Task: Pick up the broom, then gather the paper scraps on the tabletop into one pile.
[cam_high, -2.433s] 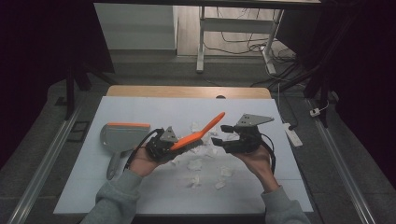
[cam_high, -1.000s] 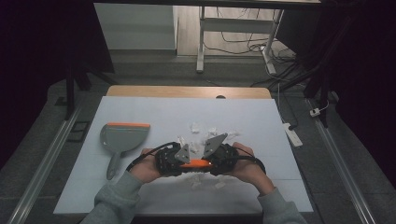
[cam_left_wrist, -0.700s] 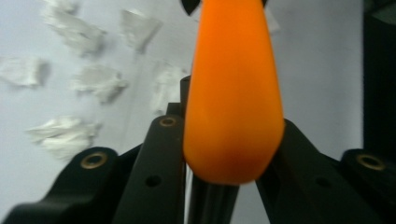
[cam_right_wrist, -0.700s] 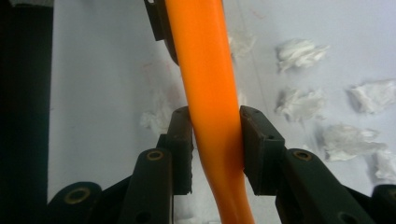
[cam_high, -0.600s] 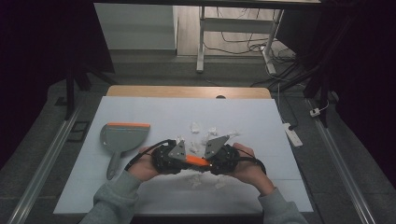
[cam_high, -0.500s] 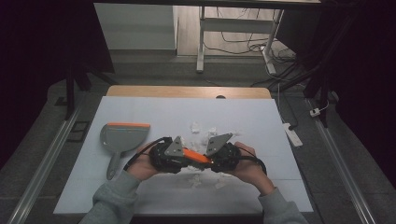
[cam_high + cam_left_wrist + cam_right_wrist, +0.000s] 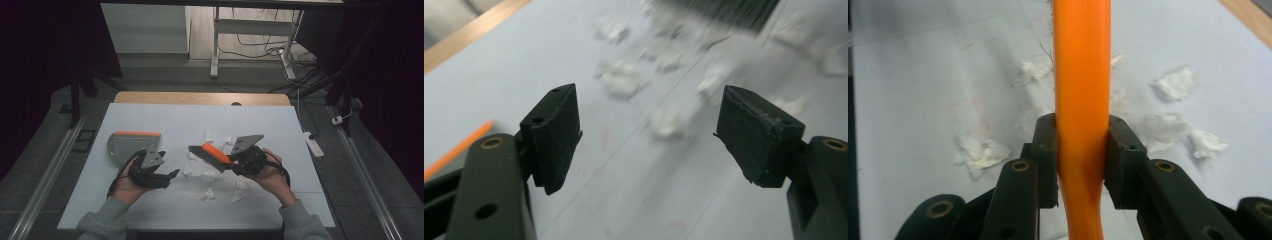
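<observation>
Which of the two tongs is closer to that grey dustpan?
Left. The left tongs hang open just below the dustpan; the right tongs grip the orange brush farther right.

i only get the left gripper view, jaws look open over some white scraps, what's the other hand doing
Observer: The right gripper is shut on the orange handle of a brush, as the right gripper view shows.
Operator: where's the brush head pointing
Observer: In the high view its dark bristles reach toward the left gripper, above the paper scraps.
Operator: is there a dustpan
Observer: Yes, a grey dustpan with an orange edge lies on the table, just beyond the left hand.
Operator: left jaws holding anything
Observer: No. They have just been opening, and nothing is between them.
</observation>
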